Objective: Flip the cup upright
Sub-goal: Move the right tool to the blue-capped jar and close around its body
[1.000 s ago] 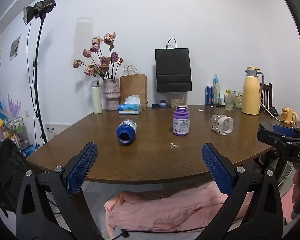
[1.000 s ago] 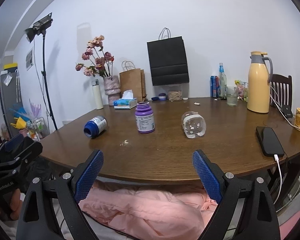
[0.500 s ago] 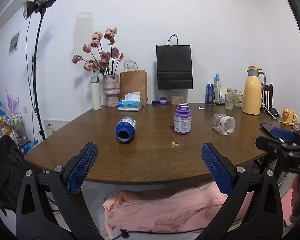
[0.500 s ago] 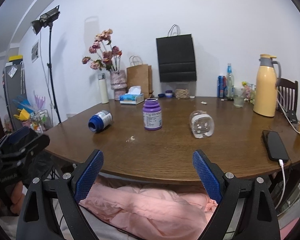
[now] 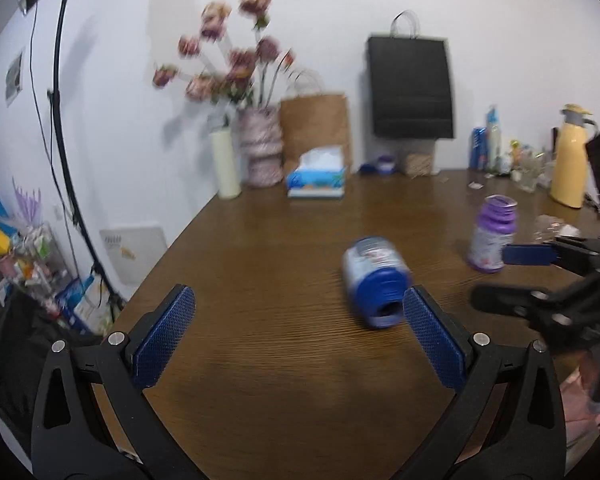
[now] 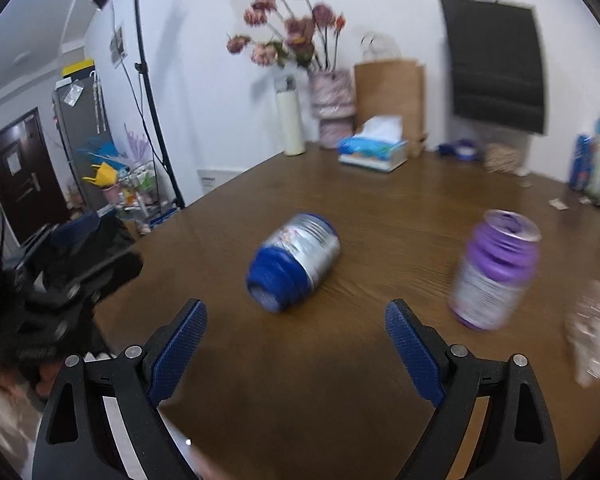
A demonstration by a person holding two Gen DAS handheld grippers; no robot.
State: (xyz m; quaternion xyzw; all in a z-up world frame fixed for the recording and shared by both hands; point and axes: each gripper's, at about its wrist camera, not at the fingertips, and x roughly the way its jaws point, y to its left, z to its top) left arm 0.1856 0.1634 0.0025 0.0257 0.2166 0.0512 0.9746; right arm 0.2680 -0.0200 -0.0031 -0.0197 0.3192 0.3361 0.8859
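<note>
The clear cup [image 5: 553, 225] lies on its side on the brown table [image 5: 284, 380], blurred, at the far right beyond the purple bottle [image 5: 491, 234]. In the right wrist view the cup [image 6: 592, 332] sits at the right edge, outside my open right gripper [image 6: 296, 344]. My left gripper [image 5: 296, 340] is open over the table's near part, nothing between its fingers. A blue-capped bottle [image 5: 374, 280] lies on its side just beyond the left gripper's right finger [image 5: 432, 344]. This bottle [image 6: 296, 266] lies ahead of the right gripper, between its fingers' lines.
Along the wall stand a flower vase [image 5: 260, 152], tissue box [image 5: 317, 180], brown bag [image 5: 314, 128], black bag [image 5: 410, 88] and yellow jug [image 5: 570, 160]. A light stand [image 6: 148, 80] and cluttered shelf are left of the table. The right gripper [image 5: 500, 276] shows at the left view's right edge.
Both grippers have moved forward over the table edge and swung left; the bottles appear much nearer. Both stay open. The cup has not moved.
</note>
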